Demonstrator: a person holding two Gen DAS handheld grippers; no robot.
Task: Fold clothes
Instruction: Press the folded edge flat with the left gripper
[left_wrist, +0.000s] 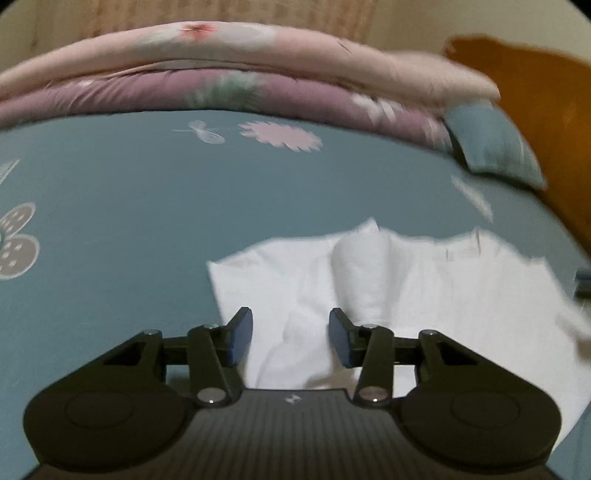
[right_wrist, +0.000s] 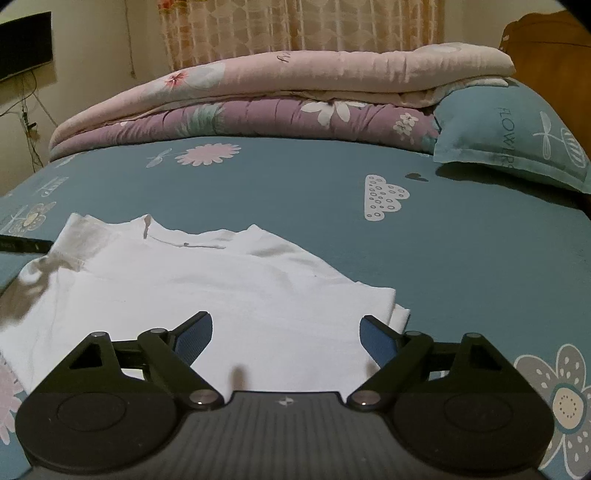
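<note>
Just ahead of the left tool (left_wrist: 291, 338), a white shirt (left_wrist: 388, 295) lies on the bed (left_wrist: 110, 221), bunched into a raised fold that runs away from the tool's right finger. The left tool's jaws stand partly open – cloth shows in the gap between the blue pads (left_wrist: 341, 341), but the pads do not press on it, so nothing is gripped. That view is blurred.

Under and in front of the right tool (right_wrist: 286, 338), the same shirt (right_wrist: 207, 288) lies flatter, its collar at the far side and a folded edge just beyond the right finger. The right tool's jaws are spread wide above the cloth – they hold nothing.

Well beyond both tools, at the far side of the bed, folded quilts (right_wrist: 258, 92) are stacked, a pink one on a purple one. To the far right of the right tool a teal pillow (right_wrist: 517, 140) sits beside the quilts, with a wooden headboard (right_wrist: 554, 48) behind it. A curtain (right_wrist: 295, 29) hangs behind the quilts.
</note>
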